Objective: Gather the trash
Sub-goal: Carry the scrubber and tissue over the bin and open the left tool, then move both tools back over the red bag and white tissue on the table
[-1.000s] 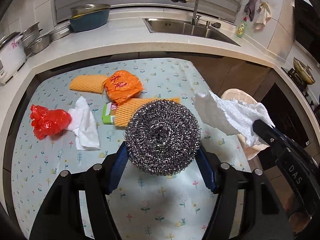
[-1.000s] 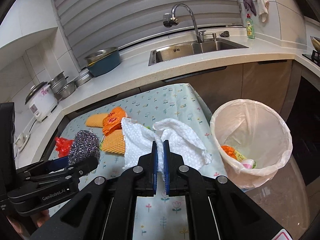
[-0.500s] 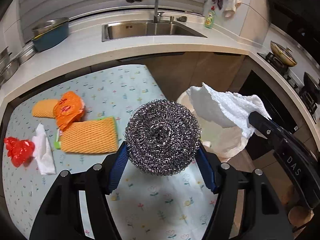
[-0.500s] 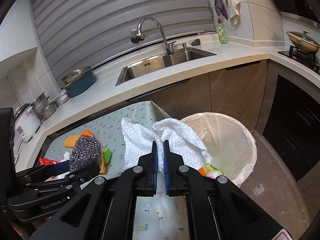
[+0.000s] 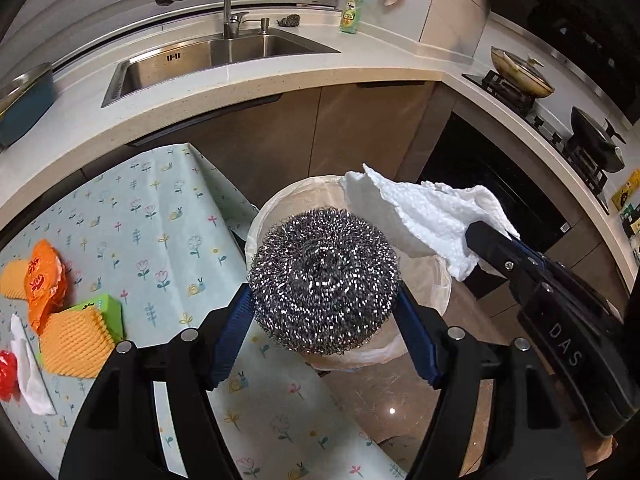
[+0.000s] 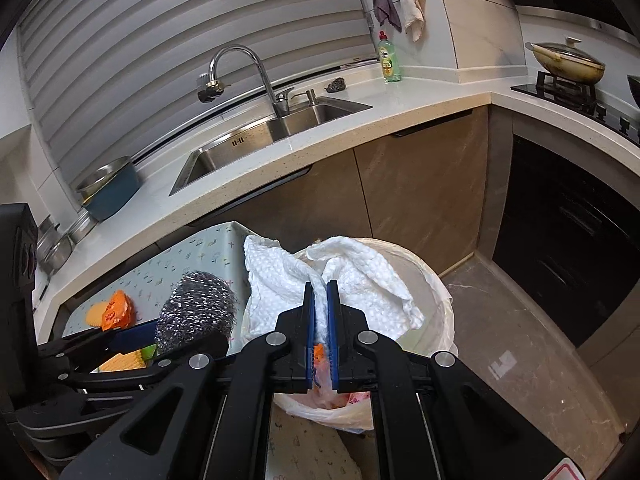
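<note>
Kitchen counter with sink (image 5: 208, 56) runs behind, flowered table (image 5: 168, 240) sits left. Left gripper (image 5: 324, 312) is clamped on a steel scrubber (image 5: 324, 276), right gripper (image 6: 321, 312) pinches a paper towel (image 6: 352, 280), both held right over the lined bin (image 6: 436, 300) beside the table.

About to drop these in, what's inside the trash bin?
Between the right gripper and its paper towel, the trash bin shows orange and pinkish wrappers; the towel hides the rest.
</note>
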### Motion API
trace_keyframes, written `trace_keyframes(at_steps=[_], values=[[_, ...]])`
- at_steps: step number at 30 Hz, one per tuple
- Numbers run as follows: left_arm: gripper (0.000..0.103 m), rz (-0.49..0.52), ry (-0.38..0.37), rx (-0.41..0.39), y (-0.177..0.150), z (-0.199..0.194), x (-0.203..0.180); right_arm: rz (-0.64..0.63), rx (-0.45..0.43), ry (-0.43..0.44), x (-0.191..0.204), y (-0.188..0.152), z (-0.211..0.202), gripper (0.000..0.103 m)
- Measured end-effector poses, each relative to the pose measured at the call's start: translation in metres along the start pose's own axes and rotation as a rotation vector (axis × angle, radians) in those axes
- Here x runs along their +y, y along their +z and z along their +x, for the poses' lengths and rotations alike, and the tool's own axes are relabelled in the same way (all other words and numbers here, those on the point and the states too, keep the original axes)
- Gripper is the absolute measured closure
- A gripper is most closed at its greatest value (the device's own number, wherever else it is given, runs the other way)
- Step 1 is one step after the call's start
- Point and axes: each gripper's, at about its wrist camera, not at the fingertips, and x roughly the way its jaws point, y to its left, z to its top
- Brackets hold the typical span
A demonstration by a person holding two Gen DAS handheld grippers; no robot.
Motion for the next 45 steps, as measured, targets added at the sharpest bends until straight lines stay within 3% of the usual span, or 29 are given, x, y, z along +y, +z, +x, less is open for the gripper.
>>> trace_keyframes(at_steps=[4,18,20,22,25,36,45], values=[[0.028,-0.014,-0.018,-0.006,0.010,0.009,0.001,0.007,0.003,-0.016,-0.007,0.005,0.007,0.097],[0.027,-0.087,0.045,-0.065,0.009,-0.008,0.032,-0.014,0.011,-0.008,0.000,0.009,0.019,0.096],[0.027,-0.092,0.059,-0.073,0.009,-0.011,0.036,-0.014,0.010,-0.007,0.003,0.009,0.022,0.091],[0.024,-0.098,0.073,-0.081,0.008,-0.015,0.039,-0.008,0.006,-0.006,0.005,0.009,0.022,0.066],[0.017,-0.113,0.095,-0.104,0.004,-0.023,0.046,-0.003,-0.024,-0.017,0.009,0.010,0.019,0.049],[0.016,-0.185,0.179,-0.154,-0.017,-0.063,0.084,-0.039,-0.028,0.057,0.045,0.005,0.002,0.047],[0.016,-0.275,0.266,-0.182,-0.047,-0.103,0.133,-0.125,0.001,0.146,0.108,-0.015,-0.010,0.047]])
